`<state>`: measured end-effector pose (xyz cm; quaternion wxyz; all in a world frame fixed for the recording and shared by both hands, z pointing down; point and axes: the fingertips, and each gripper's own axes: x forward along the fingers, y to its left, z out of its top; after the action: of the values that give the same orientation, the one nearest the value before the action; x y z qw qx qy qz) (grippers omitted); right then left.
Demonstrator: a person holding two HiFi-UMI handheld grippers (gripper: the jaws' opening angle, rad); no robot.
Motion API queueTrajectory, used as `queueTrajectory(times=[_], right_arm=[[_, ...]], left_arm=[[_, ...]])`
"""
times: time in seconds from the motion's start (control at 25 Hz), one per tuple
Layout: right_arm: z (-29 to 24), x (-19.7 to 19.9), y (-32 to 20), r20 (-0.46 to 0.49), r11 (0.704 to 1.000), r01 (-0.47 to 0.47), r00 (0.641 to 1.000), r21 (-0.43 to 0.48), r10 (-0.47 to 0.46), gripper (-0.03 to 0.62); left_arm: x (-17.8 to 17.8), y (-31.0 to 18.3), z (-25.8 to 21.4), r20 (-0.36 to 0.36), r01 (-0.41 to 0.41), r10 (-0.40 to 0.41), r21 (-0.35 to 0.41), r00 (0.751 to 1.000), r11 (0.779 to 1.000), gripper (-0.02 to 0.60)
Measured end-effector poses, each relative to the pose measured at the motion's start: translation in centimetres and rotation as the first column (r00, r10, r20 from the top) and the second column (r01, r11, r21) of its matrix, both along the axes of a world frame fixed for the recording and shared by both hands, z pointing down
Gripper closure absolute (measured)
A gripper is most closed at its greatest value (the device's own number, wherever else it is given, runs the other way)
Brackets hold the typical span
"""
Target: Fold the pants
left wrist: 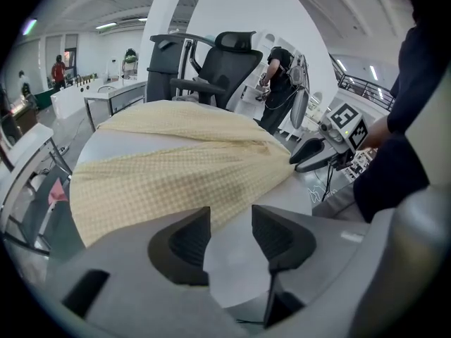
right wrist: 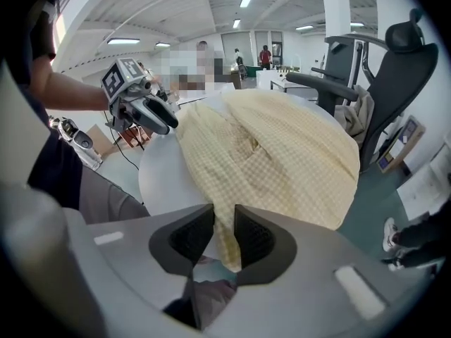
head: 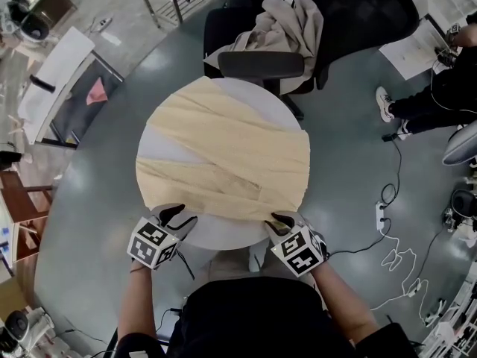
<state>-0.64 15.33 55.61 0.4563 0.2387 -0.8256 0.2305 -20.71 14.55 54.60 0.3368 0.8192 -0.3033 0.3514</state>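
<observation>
Pale yellow checked pants (head: 223,155) lie spread across a round white table (head: 160,146), one edge hanging over the near right rim. At the near left rim my left gripper (head: 181,215) stands open over bare tabletop, close to the cloth's edge, with nothing between its pads (left wrist: 231,231). My right gripper (head: 277,221) sits at the near right rim, its jaws drawn narrow on the hanging edge of the pants (right wrist: 224,227). Each gripper shows in the other's view: the right gripper (left wrist: 310,155) at the cloth's corner, the left gripper (right wrist: 158,118) above the table's far side.
A black office chair (head: 261,64) with a beige garment (head: 287,28) draped on it stands right behind the table. A person (head: 436,95) sits at the far right. Cables and a power strip (head: 381,215) lie on the floor to the right. Furniture crowds the left.
</observation>
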Motion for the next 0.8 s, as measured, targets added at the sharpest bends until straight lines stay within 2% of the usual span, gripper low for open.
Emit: queueTrajectory(times=[0.12,0.36,0.52,0.64,0.8], right_arm=[[-0.2,0.0,-0.3,0.024,0.999,-0.037,0.999,-0.021,0.037,0.541],[-0.4,0.0,-0.7,0.048,0.997,-0.063,0.997,-0.054,0.065,0.575],[-1.5,0.2,-1.0,0.060,0.988,-0.104,0.992,-0.112,0.111,0.579],[-2.9,0.0,-1.4,0.097,0.977,-0.137,0.983,-0.163,0.154,0.579],[-4.4,0.0,-1.6,0.108,0.967,-0.143,0.980,-0.210,0.168,0.580]], left_arm=[[0.0,0.0,0.1,0.012,-0.025,0.025,-0.003,1.000,1.000,0.399],[0.1,0.2,0.8,0.044,-0.077,0.078,-0.008,0.996,0.997,0.392],[0.1,0.2,1.0,0.064,-0.102,0.101,0.006,0.993,0.995,0.385],[-0.1,-0.2,1.0,0.086,-0.100,0.097,0.027,0.992,0.995,0.404],[-0.2,-0.3,1.0,0.123,-0.116,0.109,0.051,0.986,0.992,0.409]])
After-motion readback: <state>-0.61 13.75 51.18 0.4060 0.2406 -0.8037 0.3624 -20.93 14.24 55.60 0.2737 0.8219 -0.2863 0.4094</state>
